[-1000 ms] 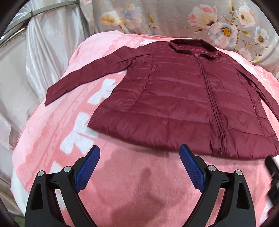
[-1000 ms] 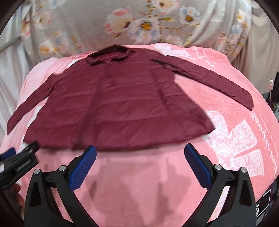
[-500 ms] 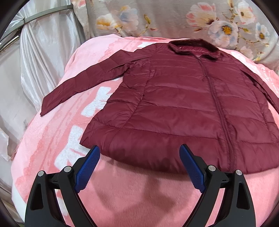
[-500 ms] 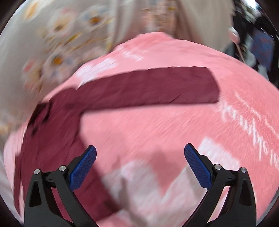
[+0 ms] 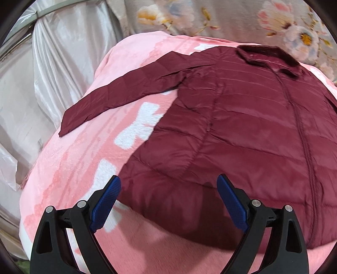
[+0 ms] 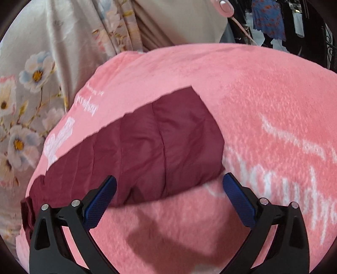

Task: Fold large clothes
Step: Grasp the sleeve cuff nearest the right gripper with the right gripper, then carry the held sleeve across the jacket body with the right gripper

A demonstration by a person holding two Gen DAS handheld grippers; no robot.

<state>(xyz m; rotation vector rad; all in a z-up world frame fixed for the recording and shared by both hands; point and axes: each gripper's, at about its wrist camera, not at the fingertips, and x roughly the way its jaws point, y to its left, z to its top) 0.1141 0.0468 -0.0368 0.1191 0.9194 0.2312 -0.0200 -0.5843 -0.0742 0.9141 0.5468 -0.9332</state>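
A maroon quilted jacket (image 5: pixel 242 126) lies flat, front up and zipped, on a pink blanket (image 5: pixel 84 160). Its left sleeve (image 5: pixel 126 92) stretches out to the left. My left gripper (image 5: pixel 168 196) is open and empty, just above the jacket's lower left hem corner. In the right wrist view the other sleeve (image 6: pixel 160 147) lies across the blanket (image 6: pixel 263 105), its cuff end toward the upper right. My right gripper (image 6: pixel 169 198) is open and empty, close over the near edge of that sleeve. The jacket's body is out of that view.
A floral curtain (image 5: pixel 231 19) hangs behind the bed. Silvery satin drapes (image 5: pixel 52 63) hang at the left past the blanket's edge. In the right wrist view the curtain (image 6: pixel 42 73) stands at the left and a dark room opening (image 6: pixel 294 25) shows at the upper right.
My left gripper moved forward and down to the hem's left corner. My right gripper swung right, away from the jacket's body, and closed in on the outstretched right sleeve.
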